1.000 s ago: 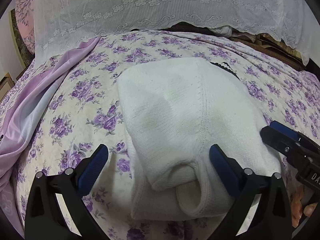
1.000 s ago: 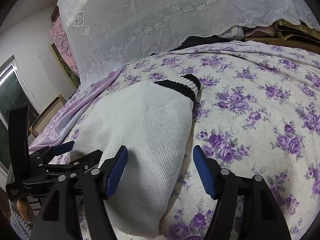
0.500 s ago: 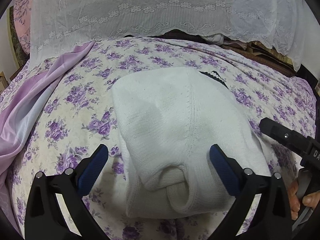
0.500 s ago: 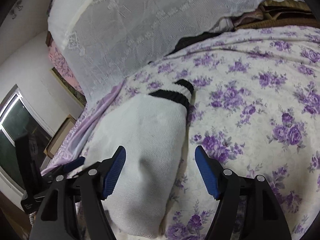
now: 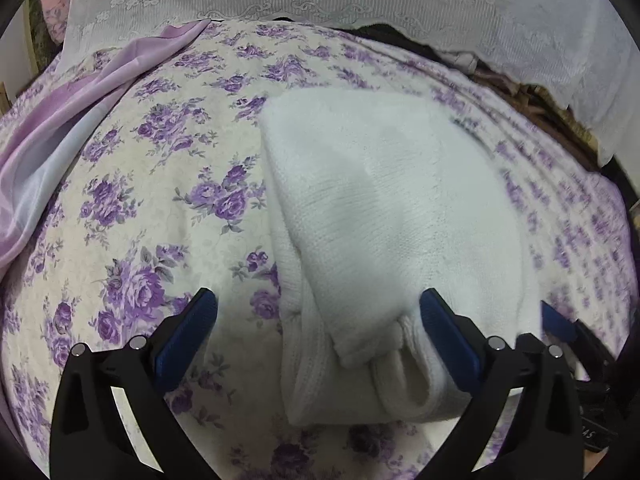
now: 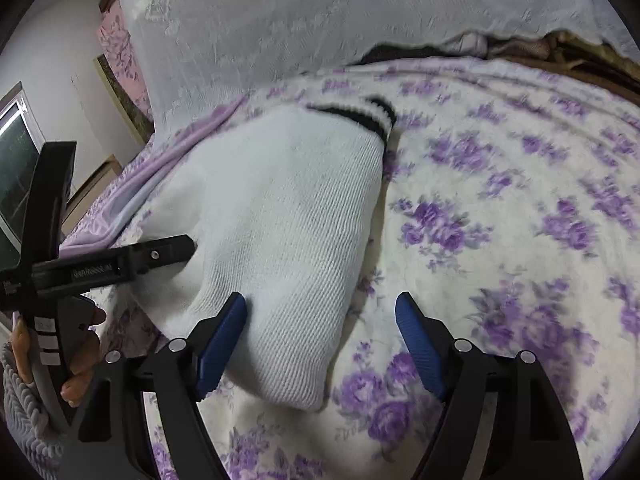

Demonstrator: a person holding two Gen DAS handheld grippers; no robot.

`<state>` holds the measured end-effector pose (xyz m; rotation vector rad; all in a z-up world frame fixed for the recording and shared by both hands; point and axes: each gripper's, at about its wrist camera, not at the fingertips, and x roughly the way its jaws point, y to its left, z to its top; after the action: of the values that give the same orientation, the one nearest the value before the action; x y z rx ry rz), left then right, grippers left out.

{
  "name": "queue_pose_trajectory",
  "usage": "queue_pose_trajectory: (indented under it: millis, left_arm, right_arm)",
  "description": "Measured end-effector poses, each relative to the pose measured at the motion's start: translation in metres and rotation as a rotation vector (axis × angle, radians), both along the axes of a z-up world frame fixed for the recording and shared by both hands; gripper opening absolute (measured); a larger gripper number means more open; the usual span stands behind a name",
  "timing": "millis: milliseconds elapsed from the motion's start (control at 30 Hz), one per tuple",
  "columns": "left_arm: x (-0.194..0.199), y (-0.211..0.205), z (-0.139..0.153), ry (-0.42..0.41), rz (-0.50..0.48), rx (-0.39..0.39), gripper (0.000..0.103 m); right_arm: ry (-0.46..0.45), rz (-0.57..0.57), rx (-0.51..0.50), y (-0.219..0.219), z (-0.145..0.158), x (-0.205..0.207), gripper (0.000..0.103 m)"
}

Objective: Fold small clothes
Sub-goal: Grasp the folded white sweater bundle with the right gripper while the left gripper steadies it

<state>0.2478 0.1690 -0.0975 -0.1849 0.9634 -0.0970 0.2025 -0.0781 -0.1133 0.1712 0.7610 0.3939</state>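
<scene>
Purple-flowered bedspread (image 5: 132,184) covers the bed, with a white lace cloth (image 6: 280,20) draped behind. On it lies a folded white knit sweater (image 5: 384,216), its black-striped hem (image 6: 360,114) at the far end. Left tool (image 5: 320,330) and right tool (image 6: 322,330) both gape wide, empty, at the sweater's near edge.

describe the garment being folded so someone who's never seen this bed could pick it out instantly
Start at the bed's cream bedspread with purple roses, below the white lace cover. Near its middle lies a folded white knitted garment, a thick ribbed bundle between the open left gripper and open right gripper. Unlike the smooth lilac satin sheet beside it, it is knitted, with a black-striped cuff at its far end.
</scene>
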Motion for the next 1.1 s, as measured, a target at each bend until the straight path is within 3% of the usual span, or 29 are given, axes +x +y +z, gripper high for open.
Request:
queue_pose_trajectory:
  millis: [100,167,233,333,400,567,867,1100]
  left_arm:
    - [-0.005,0.010,0.007,-0.015,-0.011,-0.103,0.099]
    - [-0.006,0.010,0.004,0.005,-0.032,-0.146,0.099]
    - [-0.004,0.004,-0.002,0.033,-0.044,-0.122,0.099]
    - [0.002,-0.014,-0.015,0.065,-0.057,0.002,0.099]
    - [-0.001,-0.015,-0.011,0.039,-0.063,0.003,0.098]
    - [-0.001,0.005,0.003,-0.030,-0.101,-0.207,0.098]
    - [0.021,0.013,-0.011,0.032,-0.155,-0.381,0.098]
    - [0.021,0.024,-0.012,0.038,-0.177,-0.527,0.098]
  right_arm:
    - [-0.083,0.027,-0.010,0.003,0.010,-0.016,0.078]
    - [-0.048,0.048,-0.081,0.015,0.003,-0.012,0.078]
    - [0.043,0.073,-0.130,0.024,-0.010,-0.002,0.080]
    - [0.054,0.073,-0.099,0.018,-0.011,0.000,0.082]
    - [0.048,0.076,-0.084,0.016,-0.010,-0.001,0.082]
    - [0.031,0.082,0.083,-0.005,-0.002,-0.002,0.082]
    - [0.148,0.010,0.440,-0.055,-0.012,0.025,0.082]
    - [0.222,0.037,0.549,-0.056,-0.016,0.053,0.082]
